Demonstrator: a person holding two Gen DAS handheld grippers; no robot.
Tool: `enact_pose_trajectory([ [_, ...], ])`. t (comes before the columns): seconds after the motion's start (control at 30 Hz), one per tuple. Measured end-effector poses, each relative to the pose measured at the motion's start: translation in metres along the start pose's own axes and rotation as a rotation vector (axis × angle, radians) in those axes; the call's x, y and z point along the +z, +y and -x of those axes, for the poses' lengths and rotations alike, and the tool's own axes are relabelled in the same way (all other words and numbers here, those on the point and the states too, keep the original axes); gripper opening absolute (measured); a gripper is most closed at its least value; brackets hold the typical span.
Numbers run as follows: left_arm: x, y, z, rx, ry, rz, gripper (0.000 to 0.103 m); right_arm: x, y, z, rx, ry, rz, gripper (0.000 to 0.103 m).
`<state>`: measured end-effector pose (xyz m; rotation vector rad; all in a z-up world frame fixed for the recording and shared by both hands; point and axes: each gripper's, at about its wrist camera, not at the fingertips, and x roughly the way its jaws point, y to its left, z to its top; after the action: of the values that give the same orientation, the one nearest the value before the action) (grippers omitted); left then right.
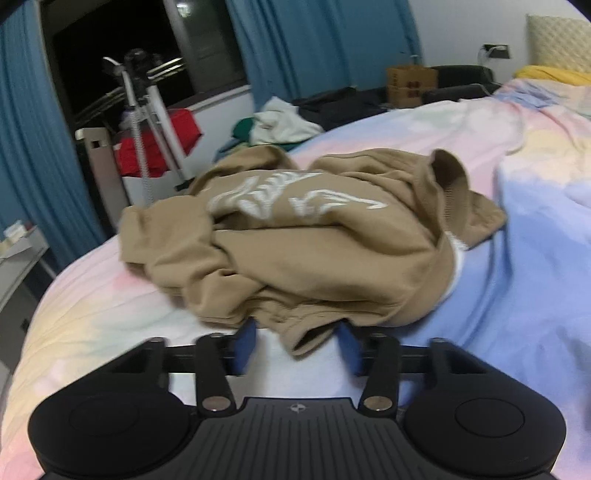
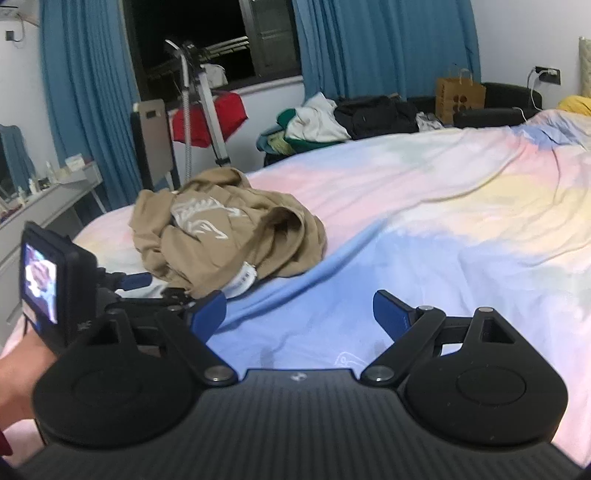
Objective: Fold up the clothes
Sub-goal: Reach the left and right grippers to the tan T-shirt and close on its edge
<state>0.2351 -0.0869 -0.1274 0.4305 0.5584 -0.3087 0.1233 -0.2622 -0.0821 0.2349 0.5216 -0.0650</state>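
The tan sweatshirt point(image 1: 295, 236) lies crumpled and unfolded on the bed point(image 2: 424, 206), its hem between the left gripper's point(image 1: 297, 341) parted fingers, while the right gripper point(image 2: 299, 314) gapes wide, empty.

Behind the pastel bedspread point(image 2: 424, 192): blue curtains point(image 2: 376, 44) flanking a dark window point(image 2: 192, 33), a tripod point(image 2: 207, 99) before a red cloth point(image 2: 214, 118), a paper bag point(image 2: 460, 96), a heap of clothes point(image 2: 317, 125), a cluttered white desk point(image 2: 48, 199) at left.
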Motion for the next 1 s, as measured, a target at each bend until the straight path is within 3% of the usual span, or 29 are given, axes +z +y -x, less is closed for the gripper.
enact_pose_trajectory([
  [0.13, 0.005, 0.006, 0.008, -0.036, 0.003, 0.064, 0.012, -0.001, -0.004, -0.006, -0.014, 0.014, -0.02, 0.088],
  [0.23, 0.009, 0.015, 0.024, -0.038, -0.021, 0.121, 0.002, -0.001, -0.004, -0.007, -0.024, 0.005, -0.016, 0.088],
  [0.6, 0.016, 0.047, 0.162, -0.054, -0.23, 0.31, 0.001, 0.002, -0.005, 0.008, 0.03, -0.067, -0.032, 0.088],
  [0.9, -0.02, 0.072, 0.264, -0.031, -0.252, 0.407, 0.001, -0.001, 0.005, 0.02, 0.164, -0.042, -0.016, 0.088],
  [1.0, -0.043, 0.073, 0.269, 0.066, -0.239, 0.383, 0.001, -0.006, 0.019, 0.01, 0.237, 0.014, 0.027, 0.087],
])
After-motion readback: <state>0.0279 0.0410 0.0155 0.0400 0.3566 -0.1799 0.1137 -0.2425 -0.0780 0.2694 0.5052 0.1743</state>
